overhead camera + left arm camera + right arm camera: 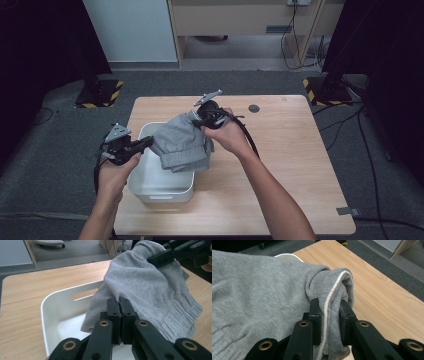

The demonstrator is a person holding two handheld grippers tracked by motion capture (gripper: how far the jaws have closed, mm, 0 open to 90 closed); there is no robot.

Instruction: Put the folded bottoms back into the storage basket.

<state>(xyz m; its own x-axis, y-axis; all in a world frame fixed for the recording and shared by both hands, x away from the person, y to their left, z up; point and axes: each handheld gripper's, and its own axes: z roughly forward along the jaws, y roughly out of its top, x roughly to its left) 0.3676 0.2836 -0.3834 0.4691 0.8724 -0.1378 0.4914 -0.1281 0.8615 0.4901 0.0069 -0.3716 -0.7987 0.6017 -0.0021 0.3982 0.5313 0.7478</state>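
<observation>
A grey sweatshirt-like garment (182, 142) hangs over the far right part of a white plastic bin (160, 187). My right gripper (198, 121) holds it up by a bunched fold, and in the right gripper view the jaws (329, 307) are shut on grey cloth (262, 295) with a white cord running through it. My left gripper (148, 141) is level at the garment's left edge. In the left gripper view its jaws (119, 301) are pressed together right against the cloth (150, 285), with no fabric visible between them. The right gripper (162, 257) pinches the top of the garment.
The bin (57, 310) with its handle slot stands on a light wooden table (300, 165), near the front left. A small dark round spot (254, 108) marks the table's far side. Grey carpet, cables and black stands with yellow-striped feet surround the table.
</observation>
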